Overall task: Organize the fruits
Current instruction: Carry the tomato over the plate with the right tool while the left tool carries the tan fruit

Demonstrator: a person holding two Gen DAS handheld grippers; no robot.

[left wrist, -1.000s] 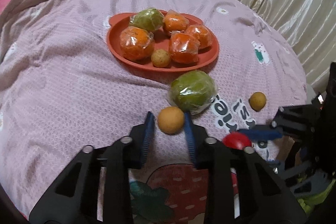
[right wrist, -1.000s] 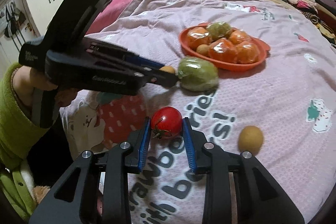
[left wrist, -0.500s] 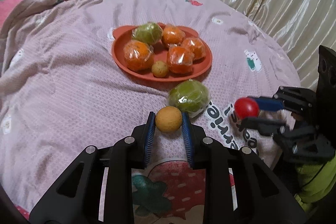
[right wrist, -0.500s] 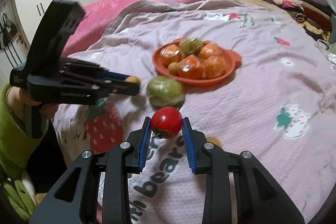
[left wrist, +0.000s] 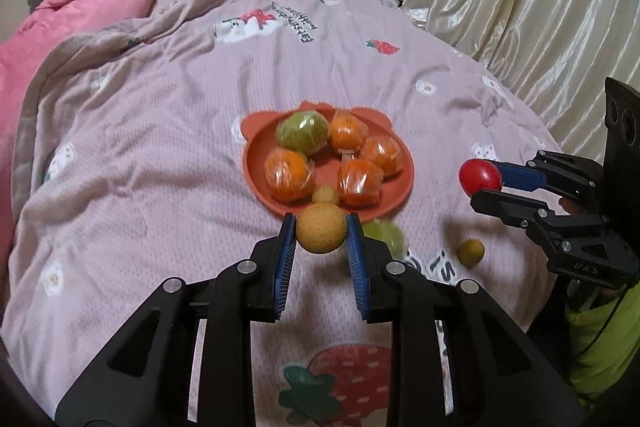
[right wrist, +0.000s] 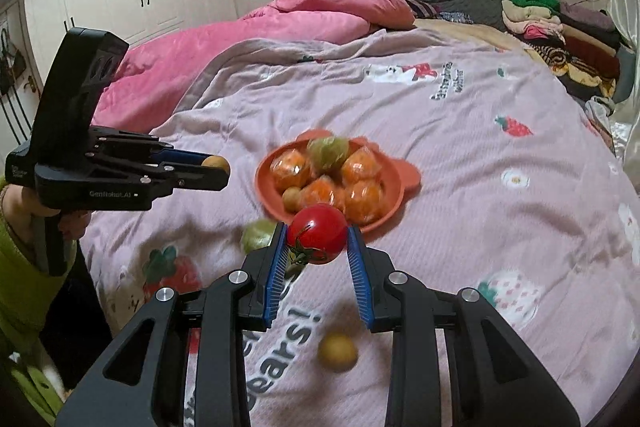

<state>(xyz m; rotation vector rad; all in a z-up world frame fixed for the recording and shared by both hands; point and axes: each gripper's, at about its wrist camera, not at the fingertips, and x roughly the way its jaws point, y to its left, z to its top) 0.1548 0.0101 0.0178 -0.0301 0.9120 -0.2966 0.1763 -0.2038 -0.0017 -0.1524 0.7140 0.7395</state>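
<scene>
The left gripper (left wrist: pixel 321 233) clamps a yellow fruit (left wrist: pixel 321 227) and the right gripper (right wrist: pixel 317 235) a tomato (right wrist: pixel 318 233), both held above the blanket (left wrist: pixel 160 187) near the plate (left wrist: pixel 256 179).

Green wrapped fruit (left wrist: pixel 384 237) on bedspread half hidden behind left tool finger; plate fruits (right wrist: pixel 362 201) motion-blurred.
</scene>
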